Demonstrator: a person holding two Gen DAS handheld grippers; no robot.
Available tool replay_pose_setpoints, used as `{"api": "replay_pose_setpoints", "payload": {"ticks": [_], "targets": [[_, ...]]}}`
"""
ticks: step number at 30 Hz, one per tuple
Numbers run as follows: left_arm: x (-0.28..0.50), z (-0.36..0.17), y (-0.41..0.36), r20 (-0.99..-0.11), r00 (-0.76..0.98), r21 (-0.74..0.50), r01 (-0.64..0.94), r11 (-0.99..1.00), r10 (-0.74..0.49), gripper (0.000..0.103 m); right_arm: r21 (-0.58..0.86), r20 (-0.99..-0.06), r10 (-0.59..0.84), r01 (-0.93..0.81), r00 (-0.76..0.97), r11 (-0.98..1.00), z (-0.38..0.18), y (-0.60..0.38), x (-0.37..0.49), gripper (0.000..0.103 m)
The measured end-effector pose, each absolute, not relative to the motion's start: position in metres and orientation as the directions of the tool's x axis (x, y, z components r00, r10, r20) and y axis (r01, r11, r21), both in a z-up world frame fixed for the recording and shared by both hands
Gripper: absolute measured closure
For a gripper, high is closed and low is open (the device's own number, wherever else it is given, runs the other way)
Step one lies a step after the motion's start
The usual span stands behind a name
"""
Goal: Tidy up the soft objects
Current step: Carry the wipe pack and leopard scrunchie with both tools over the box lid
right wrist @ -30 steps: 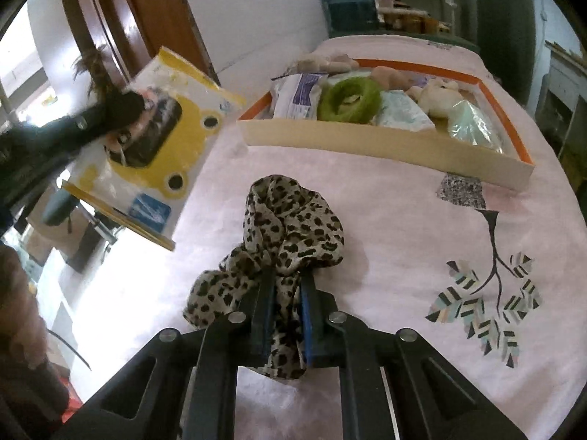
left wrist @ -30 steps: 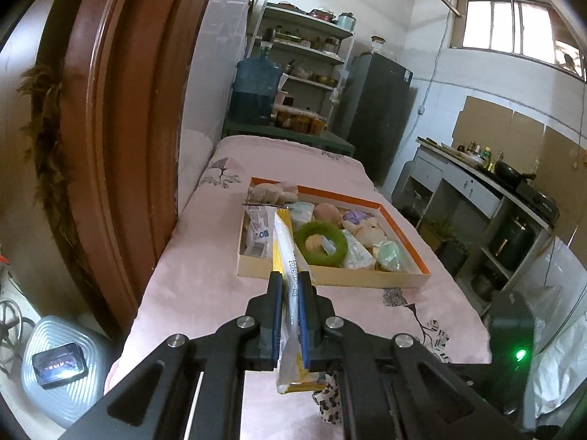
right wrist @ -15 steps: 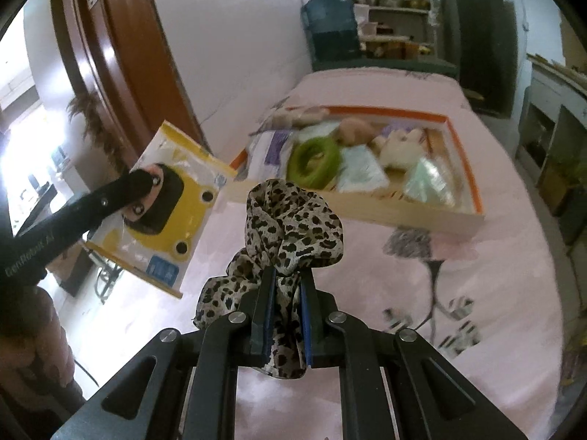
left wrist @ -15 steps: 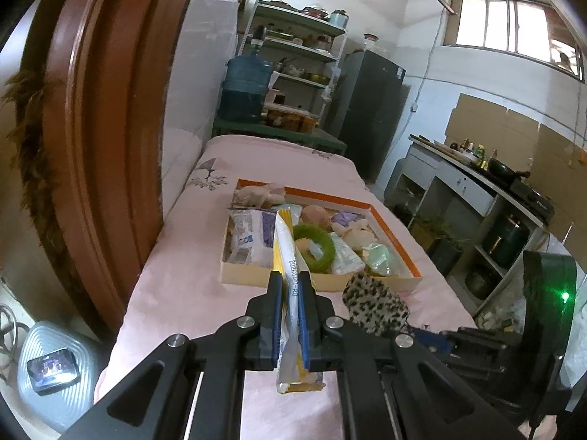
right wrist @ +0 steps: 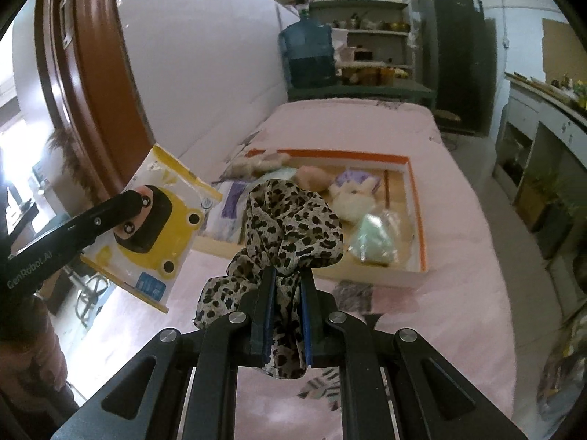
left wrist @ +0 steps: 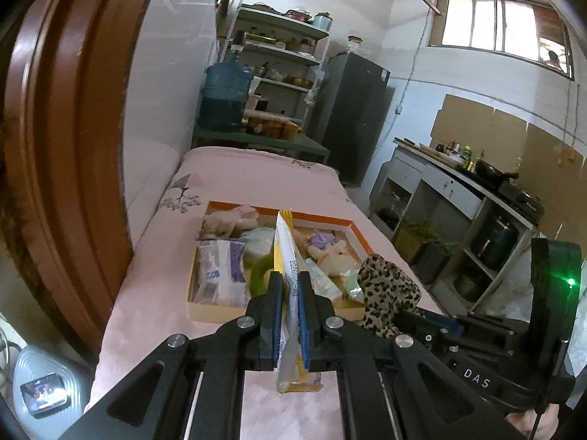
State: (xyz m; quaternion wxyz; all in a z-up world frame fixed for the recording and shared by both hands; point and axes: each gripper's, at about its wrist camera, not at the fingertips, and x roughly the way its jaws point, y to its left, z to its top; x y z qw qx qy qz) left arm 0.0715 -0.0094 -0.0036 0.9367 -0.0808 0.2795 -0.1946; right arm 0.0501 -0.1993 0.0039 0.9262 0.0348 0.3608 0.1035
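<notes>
My left gripper (left wrist: 290,282) is shut on a flat yellow frog-print packet (left wrist: 288,256), held edge-on in the air in front of the box; in the right wrist view the same packet (right wrist: 150,231) shows its face at the left. My right gripper (right wrist: 286,278) is shut on a leopard-print cloth (right wrist: 290,220) that hangs clear of the bed; the cloth (left wrist: 387,289) also appears at the right in the left wrist view. Ahead lies the orange-rimmed cardboard box (right wrist: 422,242) on the pink bed, holding a green ring (left wrist: 258,275), plush toys (right wrist: 354,198) and bagged soft items.
A brown wooden door frame (left wrist: 66,146) stands close on the left. Beyond the bed (left wrist: 256,179) are a shelf with a blue water jug (left wrist: 225,99), a dark fridge (left wrist: 352,121) and a kitchen counter (left wrist: 458,183) on the right. A grey device (left wrist: 40,392) lies on the floor, lower left.
Both grippers have risen with their loads and moved toward the box. The leopard cloth has left the bed and now hangs in the air, entering the left wrist view at the right.
</notes>
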Motion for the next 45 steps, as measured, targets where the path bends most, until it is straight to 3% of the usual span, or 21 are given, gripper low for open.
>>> {"api": "replay_pose_setpoints", "payload": {"ticks": [45], "targets": [[0.194,0.005,-0.081,-0.504,0.721,-0.301,0.370,0.879,-0.476,0.095,0.046,-0.654,0.096,-0.086,0.751,0.995,0.017,-0.261,0.158,0.091]]}}
